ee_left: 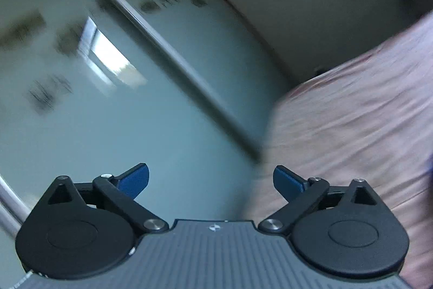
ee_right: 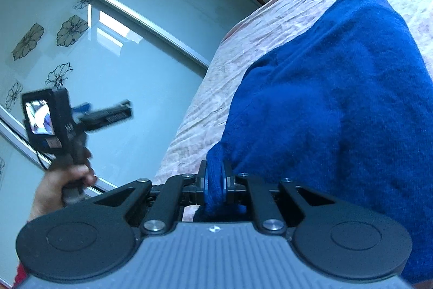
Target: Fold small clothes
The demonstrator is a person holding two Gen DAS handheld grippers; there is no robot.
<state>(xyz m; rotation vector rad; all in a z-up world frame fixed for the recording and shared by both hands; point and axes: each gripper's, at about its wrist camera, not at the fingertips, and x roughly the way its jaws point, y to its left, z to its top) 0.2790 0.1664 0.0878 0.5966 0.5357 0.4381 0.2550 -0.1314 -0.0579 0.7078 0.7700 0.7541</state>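
Your right hand-held gripper (ee_right: 215,187) is closest to the lens: jaws pressed together, pinching a bunched fold of the blue knit garment (ee_right: 338,88). A wad of the fabric pokes out between the pads, and more of it bunches below them towards the gripper body.

The garment runs from that pinch up and to the right across the bed, draped over the pink crinkled bedspread (ee_right: 270,18). Its far edge ends short of the bed's upper end. The lower right of it fills the frame edge, so you can't see where it stops there.

Your left hand-held gripper (ee_left: 211,179) is spread wide, nothing between the blue pads (ee_left: 135,179). It's off the garment entirely. In the left wrist view it points at the glass sliding door (ee_left: 108,99), with only the bedspread's edge on its right. That view is heavily motion-blurred, so detail is poor.

The right wrist view shows the same left gripper (ee_right: 108,113) out to the left of the bed, held in your left hand (ee_right: 62,180) in front of the door with the flower prints, well apart from the garment. Its rear screen faces the camera.

A red bit of sleeve (ee_right: 20,272) shows at the bottom left corner.
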